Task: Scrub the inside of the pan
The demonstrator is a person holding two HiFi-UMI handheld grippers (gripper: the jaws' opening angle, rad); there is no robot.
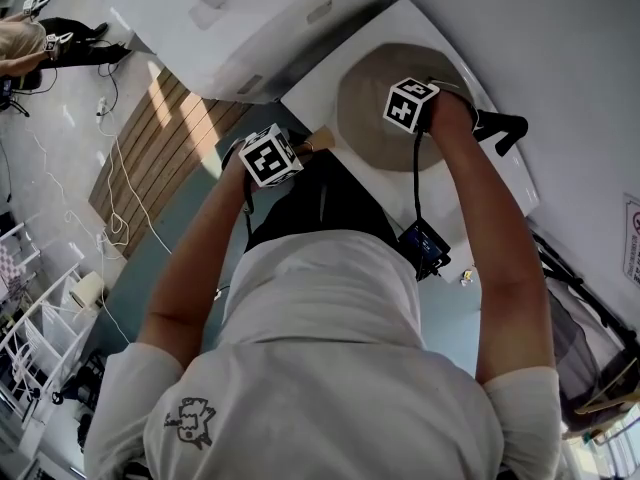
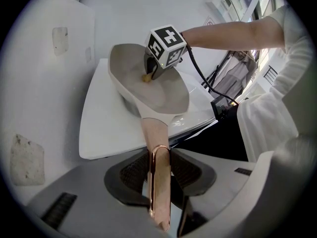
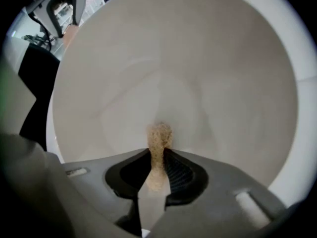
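A grey-beige pan [image 1: 375, 118] stands on the white table [image 1: 325, 83], seen also in the left gripper view [image 2: 166, 95]. Its pinkish handle [image 2: 157, 148], copper-rimmed at the end, runs between the jaws of my left gripper [image 2: 159, 168], which is shut on it. My right gripper [image 3: 157, 166] points steeply down into the pan and is shut on a tan scrub pad [image 3: 158, 140]. The pad's tip rests against the pan's pale inner surface [image 3: 198, 73], which fills the right gripper view. From the left gripper view the right gripper's marker cube [image 2: 167, 46] sits over the pan's far side.
A small black device [image 1: 426, 247] on a cable lies at the table's near edge. A black object [image 1: 505, 128] lies at the table's right, by the wall. A white cabinet [image 1: 250, 38] stands beyond the table. Wooden flooring and cables lie to the left.
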